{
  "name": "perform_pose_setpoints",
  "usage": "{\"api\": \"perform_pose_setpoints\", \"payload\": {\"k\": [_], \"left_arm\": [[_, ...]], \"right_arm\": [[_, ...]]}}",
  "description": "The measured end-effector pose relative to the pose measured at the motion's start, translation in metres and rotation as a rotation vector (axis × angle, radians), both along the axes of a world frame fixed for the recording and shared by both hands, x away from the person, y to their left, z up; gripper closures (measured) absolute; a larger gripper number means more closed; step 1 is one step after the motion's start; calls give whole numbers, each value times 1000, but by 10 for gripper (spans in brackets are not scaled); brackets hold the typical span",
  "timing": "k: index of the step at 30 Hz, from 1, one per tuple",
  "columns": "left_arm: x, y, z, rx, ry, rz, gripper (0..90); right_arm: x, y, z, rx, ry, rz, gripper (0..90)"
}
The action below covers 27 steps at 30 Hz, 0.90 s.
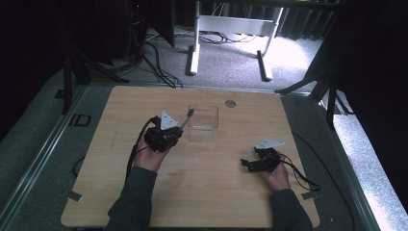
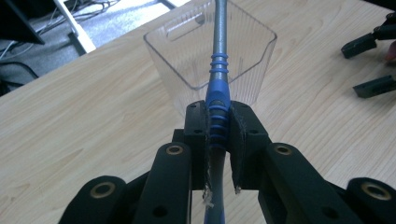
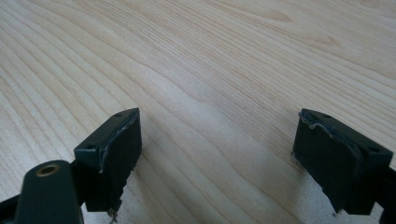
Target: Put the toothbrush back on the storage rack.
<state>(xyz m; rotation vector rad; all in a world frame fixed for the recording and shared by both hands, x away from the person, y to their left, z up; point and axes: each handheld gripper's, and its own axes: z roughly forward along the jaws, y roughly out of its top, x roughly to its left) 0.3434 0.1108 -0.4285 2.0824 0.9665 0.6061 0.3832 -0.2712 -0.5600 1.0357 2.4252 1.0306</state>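
The lower end of the blue-handled tool runs down between the pads of the left claw and out of the left gripper view at the bottom, so that end cannot be made out. Its far tip is cut off by the top edge of that view; in the high view it is a thin grey stub, too small to tell what kind of tip it has. The base of the clear plastic bin is partly covered by the claw.

Counted: one tool, one bin, two claws, one round grey cap set in the bench beyond the bin.

The left claw is clamped on the tool at its ribbed blue grip, the pads pressed tight against either side. The grey metal shaft runs straight ahead from the claw, up and over the near rim of the bin, which stands just in front of the claw. The bin is see-through with ribbed walls and an open top; apart from the shaft reaching over it, I see nothing inside.

The right claw is spread wide apart with only bare wood grain between its pads, low over the bench. In the high view the right claw sits well apart from the bin, off to the right of the left claw and nearer the person.
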Motion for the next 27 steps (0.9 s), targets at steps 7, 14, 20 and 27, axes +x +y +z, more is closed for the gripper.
{"api": "perform_pose_setpoints", "payload": {"k": [7,14,20,27], "left_arm": [[0,-1,2,-15,-30,-2,789],[0,0,5,-39,-51,-5,789],[0,1,6,-53,-56,-19,789],[0,1,8,-56,-73,-29,789]], "right_arm": [[0,0,0,0,0,0,151],[0,0,0,-1,1,0,151],[0,0,0,0,1,-1,151],[0,0,0,0,2,-3,151]]}}
